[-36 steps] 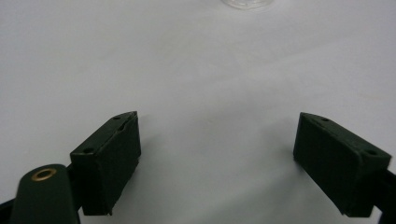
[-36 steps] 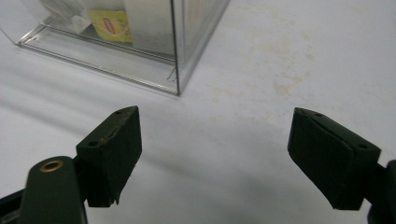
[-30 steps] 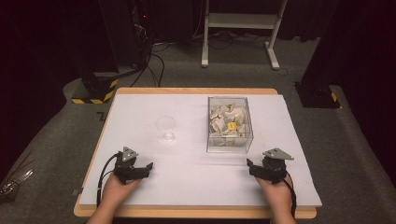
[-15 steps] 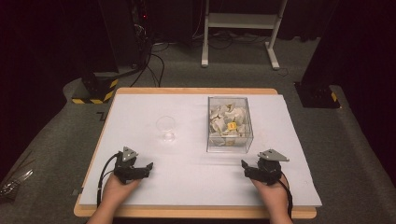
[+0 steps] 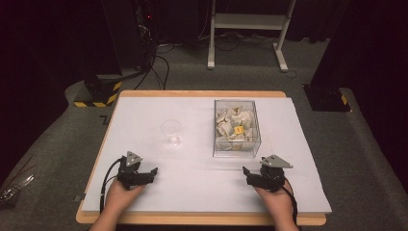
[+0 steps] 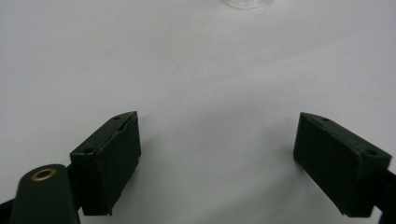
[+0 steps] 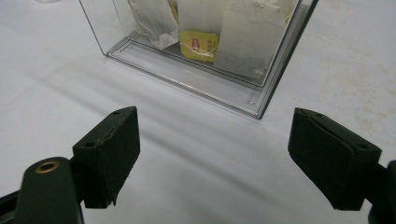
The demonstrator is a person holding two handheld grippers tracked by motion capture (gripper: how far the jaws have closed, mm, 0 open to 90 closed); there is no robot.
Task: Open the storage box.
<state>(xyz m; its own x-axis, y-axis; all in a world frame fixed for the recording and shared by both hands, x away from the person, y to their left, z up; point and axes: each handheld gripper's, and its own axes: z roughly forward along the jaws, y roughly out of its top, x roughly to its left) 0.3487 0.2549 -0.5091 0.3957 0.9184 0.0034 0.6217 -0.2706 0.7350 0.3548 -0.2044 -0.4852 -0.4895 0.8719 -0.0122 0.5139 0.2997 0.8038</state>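
Your fingers stand wide apart on both grippers, holding nothing.
Your left gripper (image 5: 153, 172) rests near the upright, empty clear glass (image 5: 171, 133); your right gripper (image 5: 246, 172) points at the clear box (image 5: 236, 149), long axis running away from you, filled with tea bags (image 7: 245, 32).

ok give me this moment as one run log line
left gripper: open, empty, near glass cup | right gripper: open, empty, facing clear box of tea bags | nothing gripped
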